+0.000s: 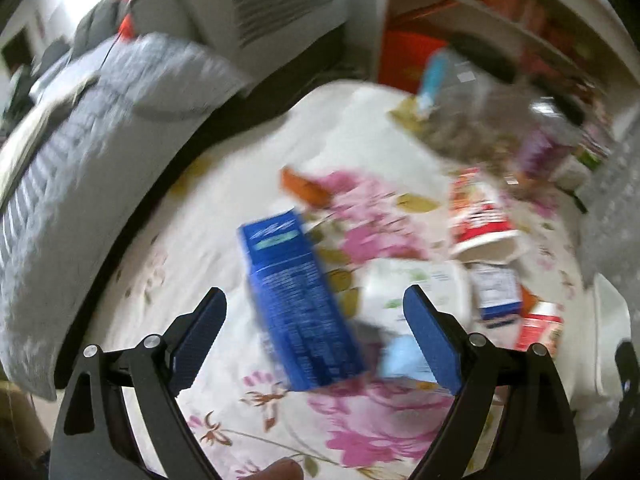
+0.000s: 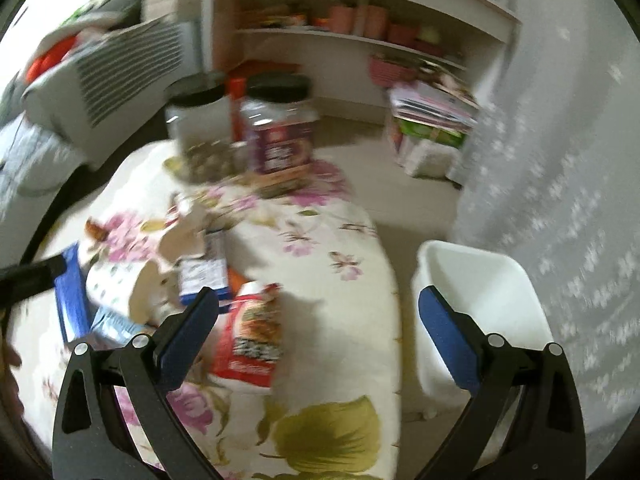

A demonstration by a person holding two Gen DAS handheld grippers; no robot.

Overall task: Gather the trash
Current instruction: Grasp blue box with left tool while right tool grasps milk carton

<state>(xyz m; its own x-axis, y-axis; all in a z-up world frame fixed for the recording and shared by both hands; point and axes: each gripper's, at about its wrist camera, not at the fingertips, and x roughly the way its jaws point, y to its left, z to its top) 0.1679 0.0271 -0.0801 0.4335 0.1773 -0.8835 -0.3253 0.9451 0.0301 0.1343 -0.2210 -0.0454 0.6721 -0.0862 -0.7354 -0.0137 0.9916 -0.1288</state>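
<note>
Awaiting collection: blue box (image 1: 298, 304), red packet (image 2: 250, 340), paper cup (image 1: 482, 216) and other litter on the floral table (image 2: 340, 240). White bin (image 2: 476, 296), beside the table, appears empty. Left gripper (image 1: 316, 340): wide open, empty, over the blue box. Right gripper (image 2: 320, 336): wide open, empty, between packet and bin.

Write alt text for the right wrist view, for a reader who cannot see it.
The open right gripper hovers over a floral cloth strewn with trash, a red packet just ahead of its left finger. A white bin stands on the floor to the right; two black-lidded jars stand at the far end.
</note>
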